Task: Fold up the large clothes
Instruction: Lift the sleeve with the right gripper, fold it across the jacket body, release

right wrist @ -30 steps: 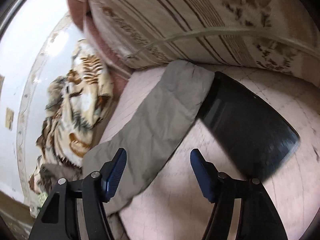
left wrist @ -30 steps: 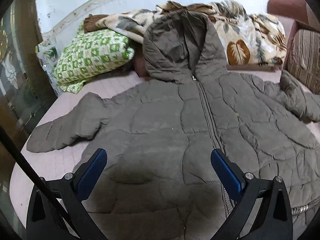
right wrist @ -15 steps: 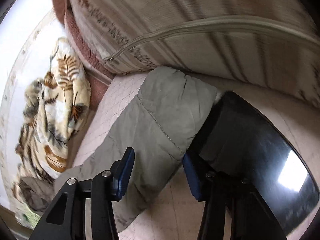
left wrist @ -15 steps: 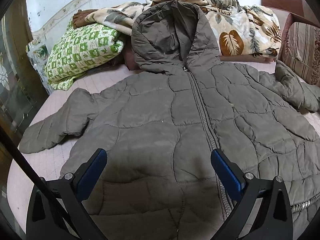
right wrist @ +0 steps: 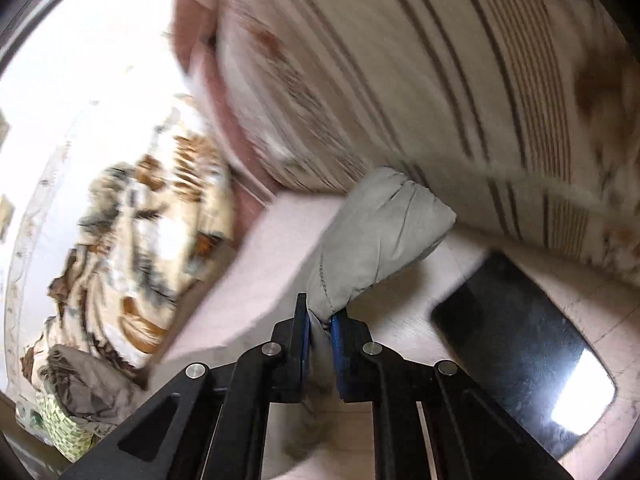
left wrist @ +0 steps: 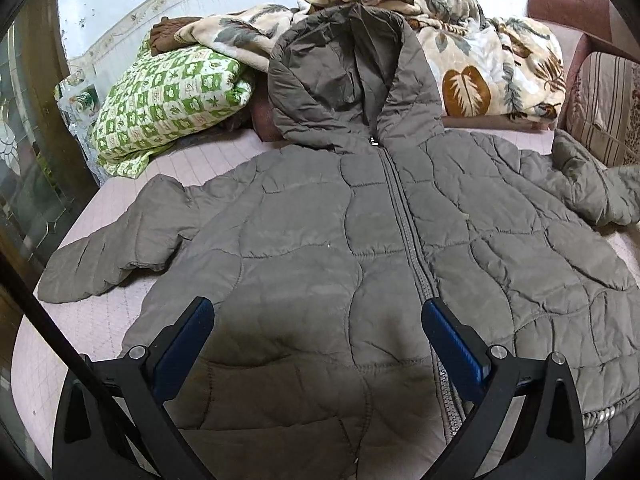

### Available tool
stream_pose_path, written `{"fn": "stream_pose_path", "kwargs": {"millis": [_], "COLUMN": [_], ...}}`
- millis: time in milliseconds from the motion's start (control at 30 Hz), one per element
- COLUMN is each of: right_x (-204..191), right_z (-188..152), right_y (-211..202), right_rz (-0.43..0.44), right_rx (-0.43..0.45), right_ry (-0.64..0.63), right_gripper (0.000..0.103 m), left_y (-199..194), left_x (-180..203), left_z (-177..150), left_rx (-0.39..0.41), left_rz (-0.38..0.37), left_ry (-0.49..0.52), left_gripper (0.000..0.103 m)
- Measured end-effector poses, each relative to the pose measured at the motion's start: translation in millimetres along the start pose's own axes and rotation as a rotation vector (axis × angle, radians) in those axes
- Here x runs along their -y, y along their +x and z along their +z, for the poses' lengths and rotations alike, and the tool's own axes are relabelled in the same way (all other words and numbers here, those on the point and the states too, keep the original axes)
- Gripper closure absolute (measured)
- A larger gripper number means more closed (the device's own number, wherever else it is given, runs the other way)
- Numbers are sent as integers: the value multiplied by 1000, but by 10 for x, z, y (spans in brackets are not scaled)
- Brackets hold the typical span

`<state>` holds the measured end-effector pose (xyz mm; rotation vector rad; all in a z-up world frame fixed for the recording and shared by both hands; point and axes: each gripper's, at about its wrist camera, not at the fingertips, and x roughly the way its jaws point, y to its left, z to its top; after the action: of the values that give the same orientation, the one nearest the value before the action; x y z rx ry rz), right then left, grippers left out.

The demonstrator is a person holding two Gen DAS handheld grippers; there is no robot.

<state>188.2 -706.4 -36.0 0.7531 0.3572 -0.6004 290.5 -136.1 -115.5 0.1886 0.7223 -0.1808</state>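
Jacket [left wrist: 360,240] spread flat | left gripper [left wrist: 318,328] jaws apart, empty | right gripper [right wrist: 320,320] jaws just clamped on, seemingly, sleeve [right wrist: 376,240]

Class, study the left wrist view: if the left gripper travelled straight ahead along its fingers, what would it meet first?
Most likely the front of the grey jacket, near its zipper. The left gripper stands open and aims down at it with nothing between, though depth is unclear.

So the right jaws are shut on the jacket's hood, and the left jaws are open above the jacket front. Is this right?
Not quite. The right gripper is shut on the end of a sleeve, not the hood; its jaws have just closed on it, as the right wrist view shows. The hood lies untouched against the blanket in the left wrist view. The left gripper is open above the jacket front.
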Motion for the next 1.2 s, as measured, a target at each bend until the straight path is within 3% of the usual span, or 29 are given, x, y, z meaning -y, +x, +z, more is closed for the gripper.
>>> {"fn": "stream_pose_path", "kwargs": {"millis": [67,200,400,767,1200], "right_x": [-260,-900,-1799,-2688,-3155], "right_z": [46,35,-286,-1042,-1625], "right_y": [-203,-732,-1139,-1210,-1071], "right_rz": [33,191,394,551,624], "right_rx": [48,137,135,32,-75], "right_ry": [-39,-120,-267,-425,-479], "right_gripper": [93,93,93,93,93], "left_y": [-20,-81,-156,-255,-259], "left_x": [-13,-63,-204,-814,-1084], "left_z": [9,29,66,149,96], "left_rx": [2,16,48,97,89], "left_rz": [0,-1,16,114,144], "left_ry": [-5,-23,-47,-169,-195], "left_gripper": [0,0,0,0,0]}}
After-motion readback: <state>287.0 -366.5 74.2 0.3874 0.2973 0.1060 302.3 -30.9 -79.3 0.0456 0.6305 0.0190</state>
